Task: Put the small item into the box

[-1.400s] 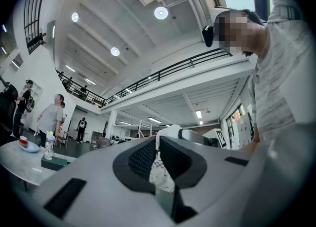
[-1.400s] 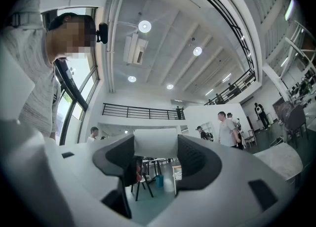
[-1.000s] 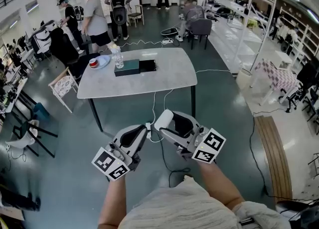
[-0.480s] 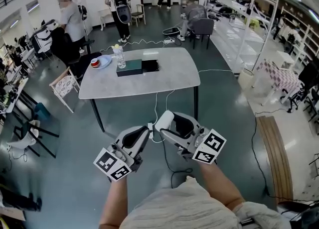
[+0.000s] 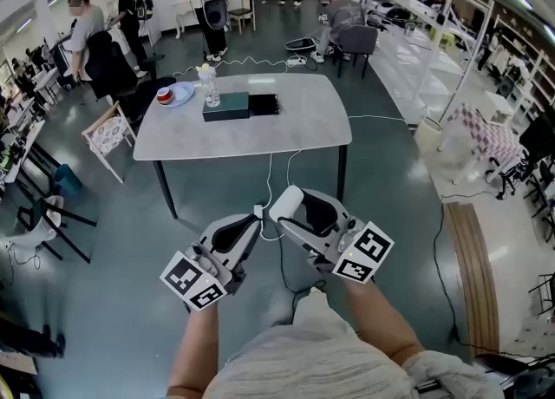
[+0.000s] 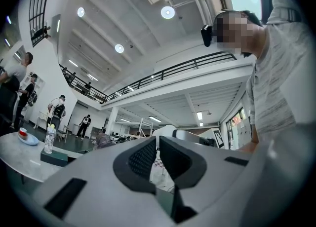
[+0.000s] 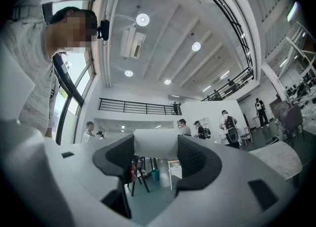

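Observation:
A dark, flat box (image 5: 240, 107) lies on the grey table (image 5: 286, 128) far ahead; in the left gripper view the box (image 6: 54, 158) is low on the left. Both grippers hang close to my body over the floor, well short of the table. My right gripper (image 5: 289, 206) is shut on a small white rounded item (image 5: 285, 203), which spans the gap between its pads (image 7: 155, 143). My left gripper (image 5: 251, 225) is beside it, its jaws together with nothing between them (image 6: 158, 154).
A clear bottle (image 5: 208, 87) and a blue plate (image 5: 179, 94) with a red cup (image 5: 164, 94) stand left of the box. A chair (image 5: 108, 147) is at the table's left end. Cables and a power strip (image 5: 258, 212) lie on the floor. Several people stand behind.
The view has shifted a little, so the table sits slightly further right. People at the back have walked left. Both grippers hold the same pose near my body.

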